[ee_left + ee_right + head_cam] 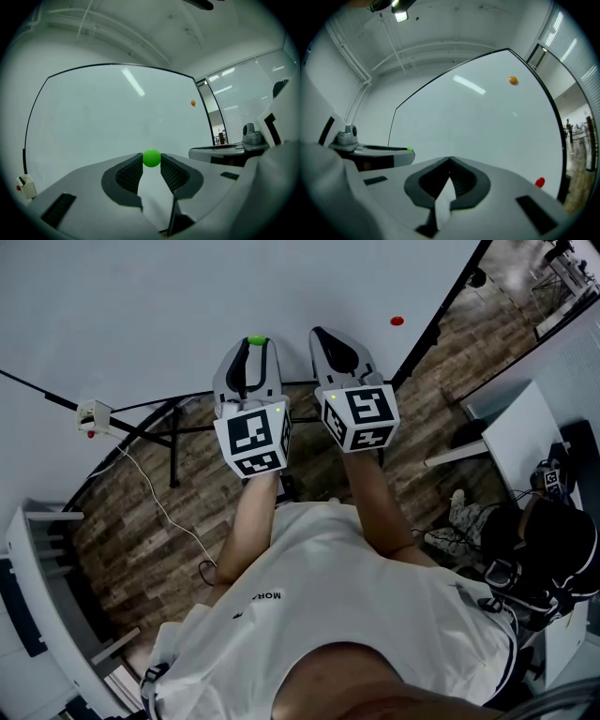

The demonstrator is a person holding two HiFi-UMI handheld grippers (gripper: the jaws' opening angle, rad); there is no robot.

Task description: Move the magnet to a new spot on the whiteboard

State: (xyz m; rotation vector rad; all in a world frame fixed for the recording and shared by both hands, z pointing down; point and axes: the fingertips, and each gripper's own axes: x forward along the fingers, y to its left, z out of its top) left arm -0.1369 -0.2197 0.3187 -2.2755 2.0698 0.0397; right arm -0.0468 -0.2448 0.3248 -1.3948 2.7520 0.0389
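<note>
A small green magnet (pixel 151 158) sits pinched between the tips of my left gripper (pixel 151 160), right at the whiteboard (pixel 93 122). The head view shows the same green magnet (pixel 256 339) at the tip of the left gripper (pixel 251 357), against the whiteboard (pixel 141 306). My right gripper (pixel 330 337) is beside it on the right, also pointing at the board. Its jaws (pixel 450 161) are shut with nothing between them. An orange magnet (pixel 513 80) and a red magnet (pixel 540 182) stick to the whiteboard (pixel 487 126) farther right.
A small white holder with a red dot (pixel 94 415) hangs at the board's left edge. The board's black stand legs (pixel 173 442) and a cable lie on the wood floor. A white table (pixel 520 437) and a seated person (pixel 553 549) are at the right.
</note>
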